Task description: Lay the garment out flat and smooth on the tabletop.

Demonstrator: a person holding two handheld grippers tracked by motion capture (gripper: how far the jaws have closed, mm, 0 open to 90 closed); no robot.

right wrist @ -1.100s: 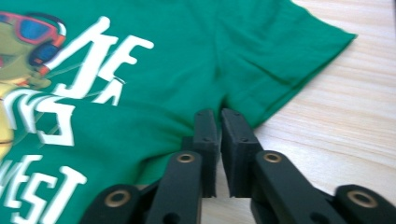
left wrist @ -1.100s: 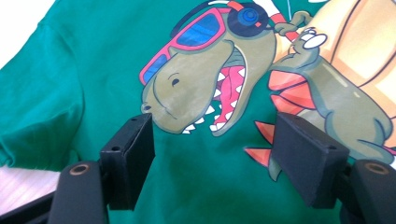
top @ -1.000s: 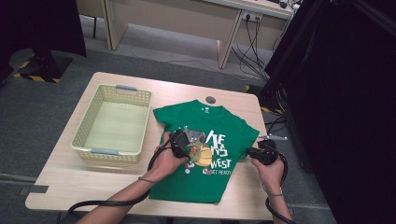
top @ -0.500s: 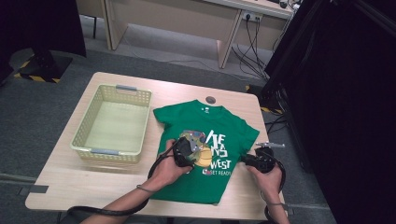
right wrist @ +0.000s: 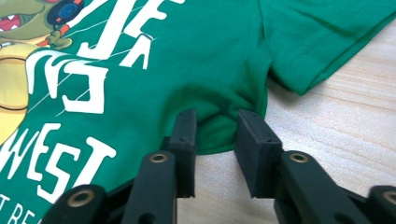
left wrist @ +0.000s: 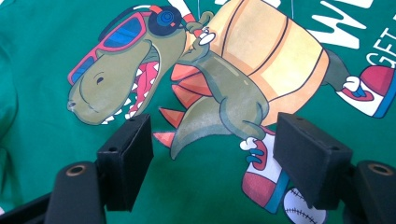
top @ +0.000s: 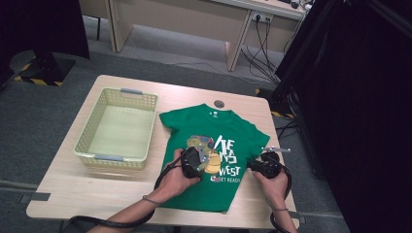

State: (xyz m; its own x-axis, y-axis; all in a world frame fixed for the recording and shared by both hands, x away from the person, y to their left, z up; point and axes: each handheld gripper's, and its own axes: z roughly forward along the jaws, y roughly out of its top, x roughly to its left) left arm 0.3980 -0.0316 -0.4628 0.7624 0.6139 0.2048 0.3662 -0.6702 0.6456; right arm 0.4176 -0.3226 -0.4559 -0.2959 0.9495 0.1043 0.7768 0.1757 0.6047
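Note:
A green T-shirt (top: 214, 126) with a dinosaur print and white lettering lies flat on the wooden table (top: 97, 194), collar at the far end. My left gripper (top: 197, 160) hovers over the dinosaur print (left wrist: 219, 88); its jaws stand wide apart with only flat cloth under them, as the left gripper view (left wrist: 212, 154) shows. My right gripper (top: 252, 167) is at the shirt's right side edge below the sleeve (right wrist: 322, 51). Its jaws have just been closing, and a puckered fold of the green hem (right wrist: 215, 133) sits pinched between the pads.
A pale yellow plastic basket (top: 138, 93) stands left of the shirt with nothing in it. A small round cable port (top: 219, 104) sits in the table just beyond the collar. Bare wood (right wrist: 336, 121) runs along the shirt's right side up to the table's edge.
My left hand has slid a little to the right over the dinosaur print. The right gripper has shifted slightly inward onto the shirt's side edge.

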